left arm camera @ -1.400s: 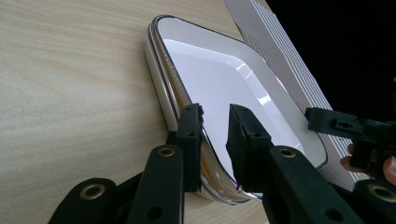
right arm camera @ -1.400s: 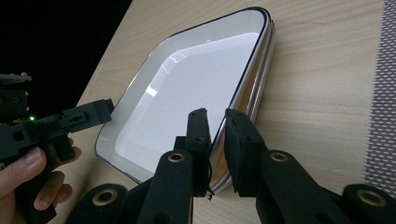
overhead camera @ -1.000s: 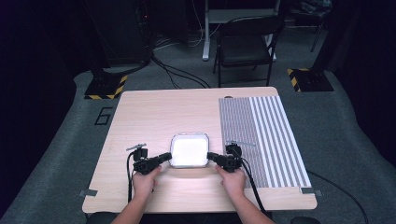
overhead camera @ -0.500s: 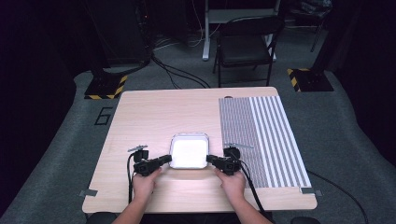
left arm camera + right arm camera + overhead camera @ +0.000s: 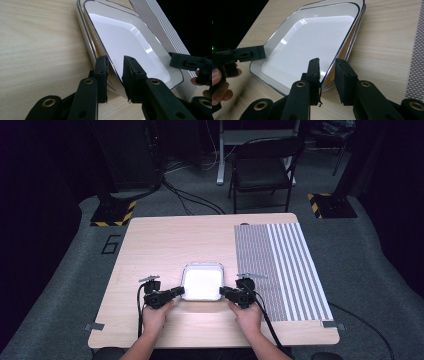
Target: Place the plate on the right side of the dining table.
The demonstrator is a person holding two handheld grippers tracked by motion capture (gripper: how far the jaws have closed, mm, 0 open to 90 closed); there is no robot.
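A stack of white square plates with dark rims [image 5: 202, 282] sits at the table's near middle. In the high view my left gripper [image 5: 180, 291] meets its left edge and my right gripper [image 5: 222, 292] its right edge. In the left gripper view my left gripper [image 5: 115, 58] has its jaws on either side of the top plate's [image 5: 130, 37] rim, which is raised off the lower plate [image 5: 82, 37]. In the right gripper view my right gripper [image 5: 327, 61] clasps the opposite rim of the top plate [image 5: 312, 37], with a gap above the lower plate [image 5: 359, 22].
A grey striped mat [image 5: 280, 265] covers the right part of the wooden table [image 5: 165, 245]. Beyond the far edge stand a black chair [image 5: 262, 170] and floor stands with yellow-black bases.
Both grippers have edged inward against the plate's left and right sides. The stack stays in the same spot.
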